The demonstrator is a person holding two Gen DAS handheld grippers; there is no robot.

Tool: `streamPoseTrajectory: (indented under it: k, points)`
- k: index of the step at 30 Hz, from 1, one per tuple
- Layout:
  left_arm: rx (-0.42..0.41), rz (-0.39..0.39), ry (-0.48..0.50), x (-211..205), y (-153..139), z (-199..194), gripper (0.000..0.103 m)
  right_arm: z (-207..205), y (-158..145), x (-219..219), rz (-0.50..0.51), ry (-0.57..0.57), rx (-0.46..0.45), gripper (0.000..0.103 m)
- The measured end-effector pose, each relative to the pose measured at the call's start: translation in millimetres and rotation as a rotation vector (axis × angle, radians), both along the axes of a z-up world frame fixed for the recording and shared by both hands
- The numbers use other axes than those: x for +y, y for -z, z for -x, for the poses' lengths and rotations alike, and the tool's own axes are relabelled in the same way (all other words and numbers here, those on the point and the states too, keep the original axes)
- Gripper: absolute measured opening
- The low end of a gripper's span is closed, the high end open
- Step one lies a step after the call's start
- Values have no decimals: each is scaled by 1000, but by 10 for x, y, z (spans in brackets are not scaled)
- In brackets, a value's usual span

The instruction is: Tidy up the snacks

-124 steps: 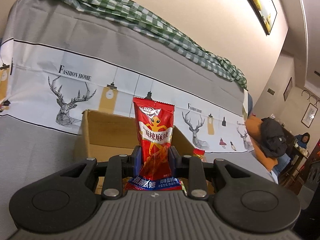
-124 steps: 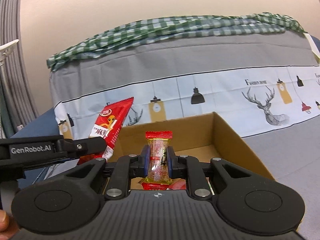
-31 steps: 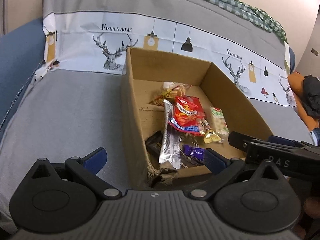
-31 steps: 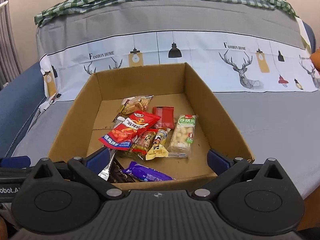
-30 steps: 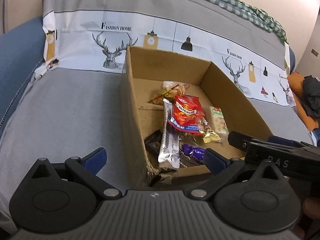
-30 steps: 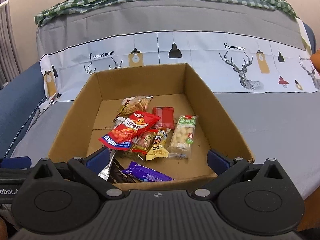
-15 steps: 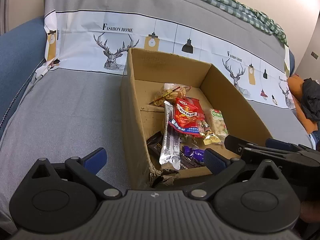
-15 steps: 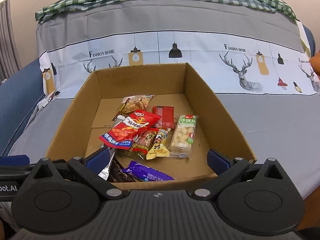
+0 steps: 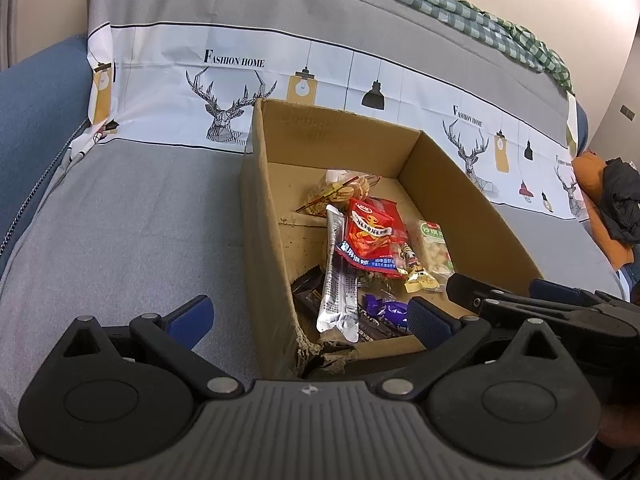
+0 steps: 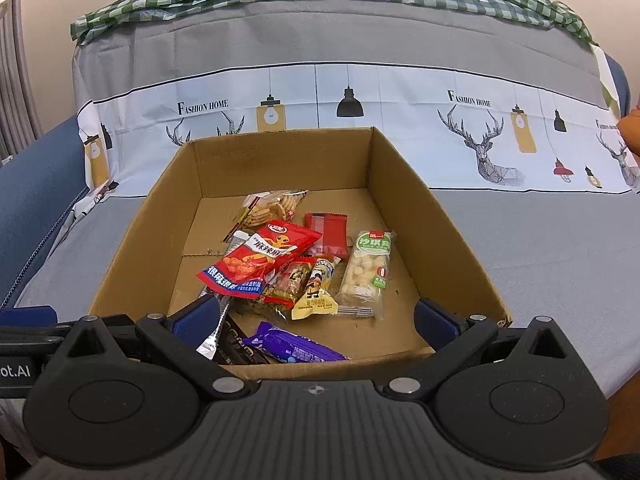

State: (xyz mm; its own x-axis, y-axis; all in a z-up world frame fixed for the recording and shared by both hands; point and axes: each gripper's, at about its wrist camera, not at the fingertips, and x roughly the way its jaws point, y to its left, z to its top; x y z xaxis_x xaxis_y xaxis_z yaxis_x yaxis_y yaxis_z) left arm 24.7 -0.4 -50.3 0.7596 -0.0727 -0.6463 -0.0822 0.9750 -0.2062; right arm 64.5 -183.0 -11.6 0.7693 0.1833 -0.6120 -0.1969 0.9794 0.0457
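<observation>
Since four seconds ago, both grippers have let go of their loads: the red chili-strip packet (image 10: 262, 258) that the left gripper (image 9: 308, 318) held upright and the small clear candy packet (image 10: 290, 282) that the right gripper (image 10: 316, 318) held now lie inside the cardboard box (image 10: 452, 240). Both grippers are spread wide and hold nothing, and both have tilted down to look into the box from its near edge.

The box sits on a sofa seat under a grey cover (image 10: 540, 240) printed with deer and lamps. Inside, the snacks lie in a loose pile toward the near side: a clear bag of biscuits (image 10: 272, 206) at the back, a small red square packet (image 10: 326, 232), a pale puffed-rice bar (image 10: 368, 268) on the right, a yellow-ended candy (image 10: 318, 288), a long silver sachet (image 9: 338, 280), a dark wrapper (image 10: 236, 350) and a purple wrapper (image 10: 294, 348) nearest the front wall. The near left corner of the box (image 9: 320, 354) looks torn.

No loose snacks show outside the box, so the task seems near its end. If tidying goes on, it would be best to lift packets by a flat sealed edge, one at a time, and keep the fingers away from the torn corner.
</observation>
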Motion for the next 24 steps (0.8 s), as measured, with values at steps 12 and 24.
streamPoseTrajectory:
  k: [12,24]
  points:
    - [1,7,2,9,11,-14,103,0,-5,-17,-1,-1,-1,102]
    - [-9,6,6,1,4,-14,103,-9,-7,-16,-4,-1,1,102]
